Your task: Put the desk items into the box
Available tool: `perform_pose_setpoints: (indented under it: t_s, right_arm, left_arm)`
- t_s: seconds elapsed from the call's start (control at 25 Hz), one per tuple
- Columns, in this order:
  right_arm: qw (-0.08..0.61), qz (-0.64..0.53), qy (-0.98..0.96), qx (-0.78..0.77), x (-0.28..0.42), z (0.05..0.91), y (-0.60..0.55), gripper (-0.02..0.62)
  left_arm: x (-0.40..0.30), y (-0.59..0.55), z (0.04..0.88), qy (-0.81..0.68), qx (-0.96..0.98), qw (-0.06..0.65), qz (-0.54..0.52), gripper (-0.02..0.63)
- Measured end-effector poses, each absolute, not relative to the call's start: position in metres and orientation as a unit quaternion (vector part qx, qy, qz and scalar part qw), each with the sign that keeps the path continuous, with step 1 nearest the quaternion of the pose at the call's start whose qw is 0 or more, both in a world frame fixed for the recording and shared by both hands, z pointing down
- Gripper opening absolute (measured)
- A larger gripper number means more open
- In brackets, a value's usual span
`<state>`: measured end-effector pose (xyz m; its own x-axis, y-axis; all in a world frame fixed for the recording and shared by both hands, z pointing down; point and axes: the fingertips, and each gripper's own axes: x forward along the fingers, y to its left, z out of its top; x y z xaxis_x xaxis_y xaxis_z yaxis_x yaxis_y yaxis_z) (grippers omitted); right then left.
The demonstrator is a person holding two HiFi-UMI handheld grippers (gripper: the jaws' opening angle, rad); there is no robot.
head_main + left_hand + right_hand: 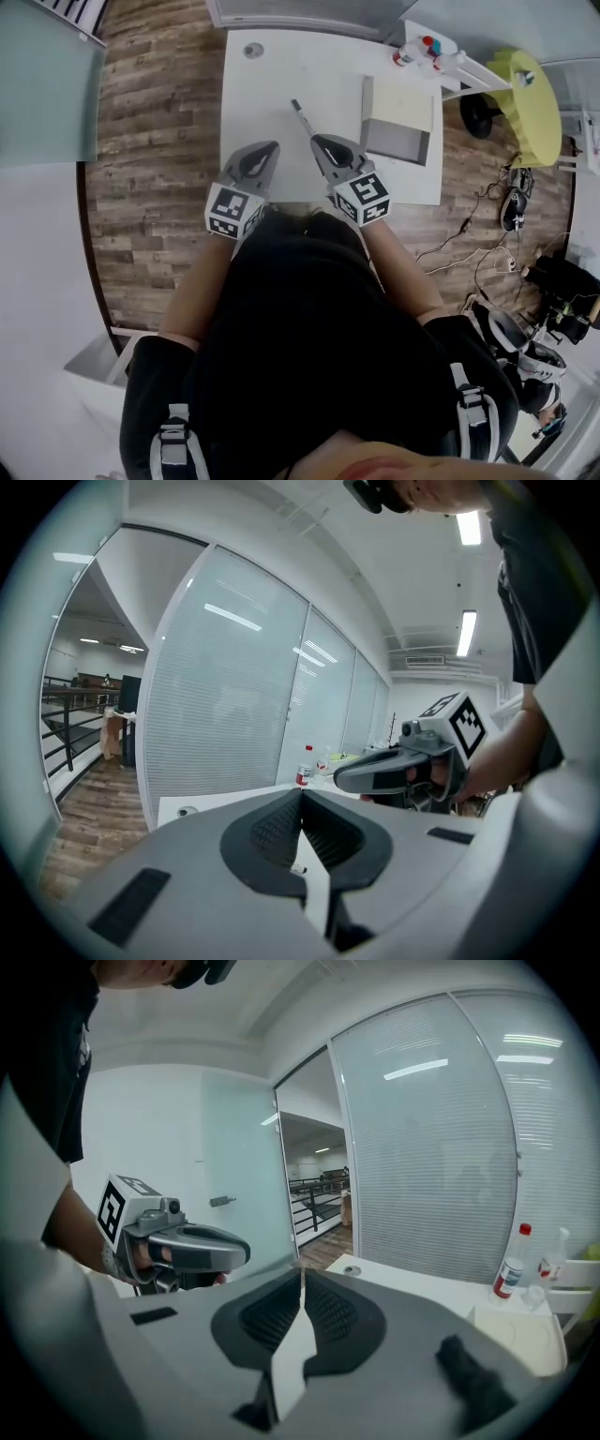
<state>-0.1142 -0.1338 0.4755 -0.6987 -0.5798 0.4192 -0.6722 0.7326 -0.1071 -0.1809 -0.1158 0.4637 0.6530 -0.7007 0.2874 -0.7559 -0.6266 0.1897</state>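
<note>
A dark pen (pixel 302 118) lies on the white desk (pixel 272 94), near its middle. An open grey box (pixel 398 122) with a pale inside stands to the pen's right. My left gripper (pixel 270 148) is over the desk's near edge, shut, with nothing in it. My right gripper (pixel 320 142) sits just short of the pen's near end, shut and empty too. In the left gripper view the jaws (pixel 302 795) meet at the tips, and the right gripper (pixel 412 761) shows beyond them. The right gripper view has its jaws (pixel 302 1275) closed, with the box (pixel 520 1330) at the right.
Bottles (pixel 424 52) with red caps stand at the desk's far right corner, the red-capped bottle (pixel 511 1262) visible beyond the box. A round cable grommet (pixel 253 51) is at the far left. A yellow chair (pixel 532 89) and floor cables (pixel 478 253) lie to the right. Glass partitions (pixel 244 696) surround the desk.
</note>
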Motion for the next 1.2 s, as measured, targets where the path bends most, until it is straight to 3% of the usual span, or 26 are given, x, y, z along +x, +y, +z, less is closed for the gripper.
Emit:
perform_pose_setpoints:
  t_s: [1.2]
  right_arm:
    - [0.300, 0.220, -0.870, 0.323, -0.094, 0.668, -0.233, 0.021]
  left_arm:
    - [-0.150, -0.218, 0.626, -0.447, 0.850, 0.228, 0.162, 0.011]
